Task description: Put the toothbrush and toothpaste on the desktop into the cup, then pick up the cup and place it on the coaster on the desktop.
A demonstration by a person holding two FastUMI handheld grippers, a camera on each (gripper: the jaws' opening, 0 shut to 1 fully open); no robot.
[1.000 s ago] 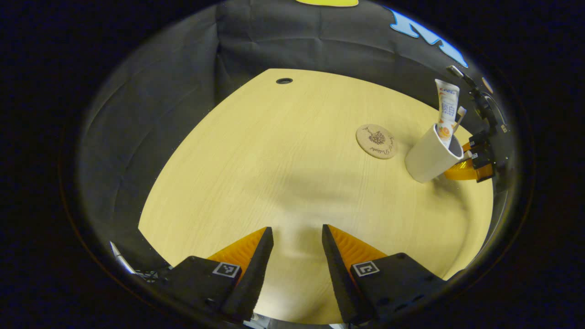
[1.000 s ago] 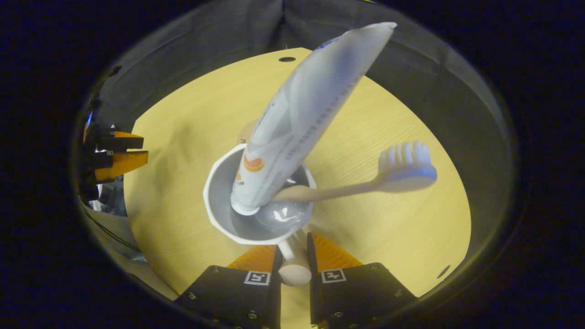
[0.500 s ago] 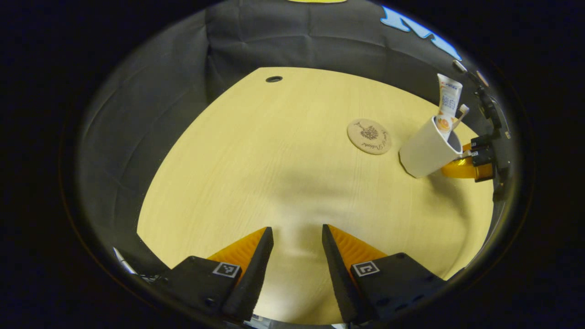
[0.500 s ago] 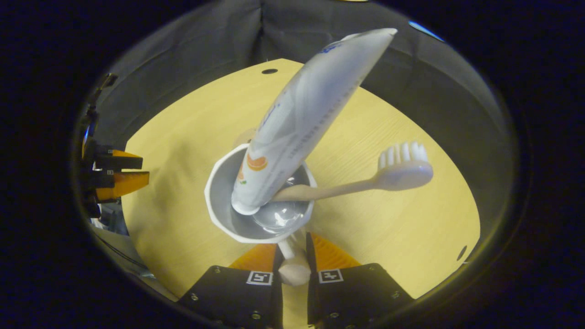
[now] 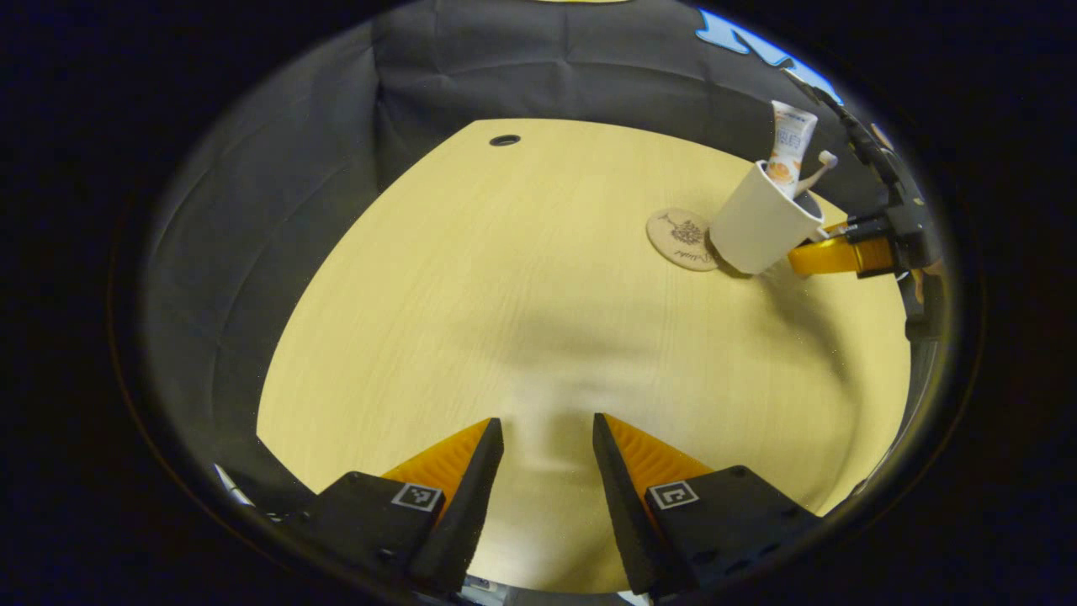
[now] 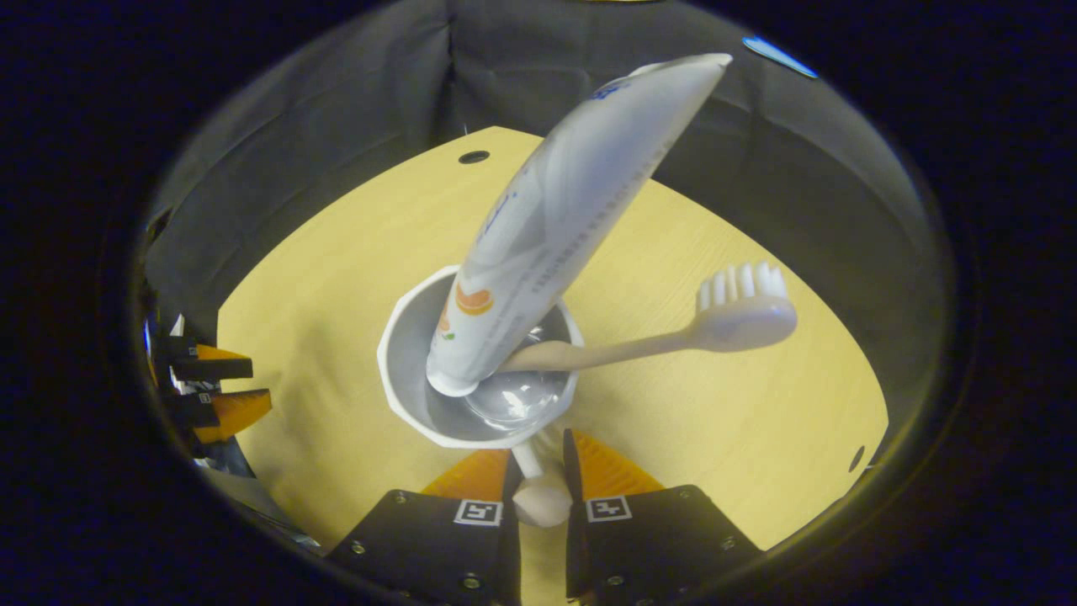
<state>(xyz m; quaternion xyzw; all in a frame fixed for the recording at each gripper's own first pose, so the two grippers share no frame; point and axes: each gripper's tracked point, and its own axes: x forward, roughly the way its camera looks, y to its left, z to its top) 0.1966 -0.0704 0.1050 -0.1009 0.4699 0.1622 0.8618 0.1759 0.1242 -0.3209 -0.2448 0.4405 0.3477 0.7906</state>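
I am holding the cup (image 5: 761,220) up by its handle (image 6: 535,480), just beside the coaster (image 5: 683,239).
In the left gripper view, my left gripper (image 5: 547,471) is hanging over the counter (image 5: 505,320) with its fingers apart, gripping nothing; farther right the coaster is lying flat and the tilted cup is overlapping its right edge. In the right gripper view, my right gripper (image 6: 538,484) is clamping the handle, and the toothpaste (image 6: 555,227) and toothbrush (image 6: 665,332) are standing inside the cup.

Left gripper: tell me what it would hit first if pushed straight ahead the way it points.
Probably the bare desktop: the open left gripper points down at it with nothing between. The coaster and cup sit well off to the side, though depth is unclear.
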